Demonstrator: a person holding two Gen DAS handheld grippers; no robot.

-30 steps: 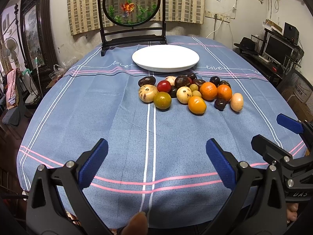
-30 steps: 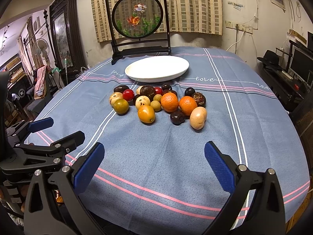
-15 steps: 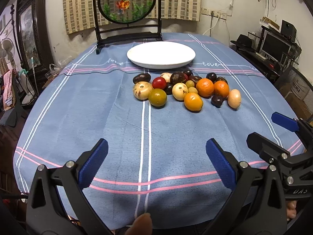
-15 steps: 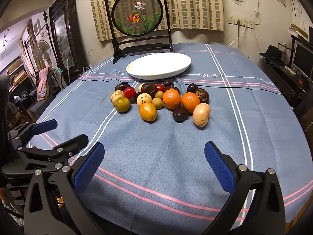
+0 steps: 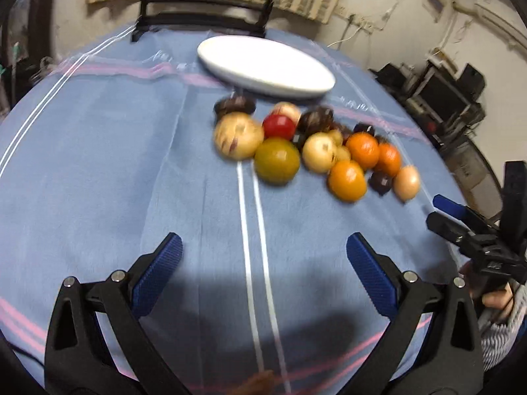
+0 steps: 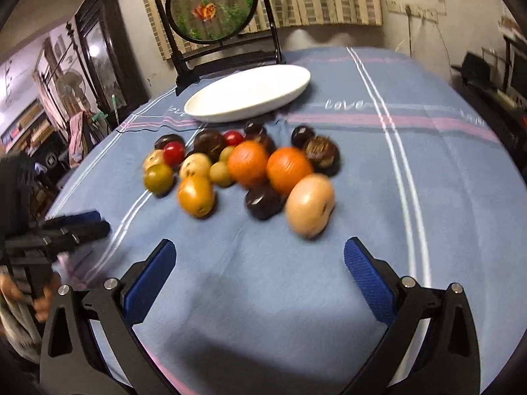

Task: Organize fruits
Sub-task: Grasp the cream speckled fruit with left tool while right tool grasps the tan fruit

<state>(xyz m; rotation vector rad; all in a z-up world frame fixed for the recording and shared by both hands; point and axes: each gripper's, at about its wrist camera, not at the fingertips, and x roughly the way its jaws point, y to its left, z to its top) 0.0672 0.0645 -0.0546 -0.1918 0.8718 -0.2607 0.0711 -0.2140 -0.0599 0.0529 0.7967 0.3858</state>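
Observation:
A pile of several fruits lies on the blue tablecloth (image 5: 98, 164): a green-brown fruit (image 5: 277, 160), a pale speckled one (image 5: 237, 136), a red one (image 5: 278, 125), oranges (image 5: 346, 180), and a tan oval fruit (image 6: 309, 204) nearest the right gripper. An empty white plate (image 5: 265, 65) sits just behind the pile; it also shows in the right wrist view (image 6: 247, 93). My left gripper (image 5: 263, 263) is open and empty, short of the pile. My right gripper (image 6: 258, 263) is open and empty, just before the tan fruit.
A black stand with a round goldfish screen (image 6: 210, 3) stands behind the plate. Computer gear (image 5: 444, 89) sits off the table's right side, a cabinet (image 6: 98, 65) off its left. Each gripper shows at the edge of the other's view.
Both grippers have moved forward toward the fruit pile, which now looks larger and closer. Both stay open and empty. The current frames are motion-blurred.

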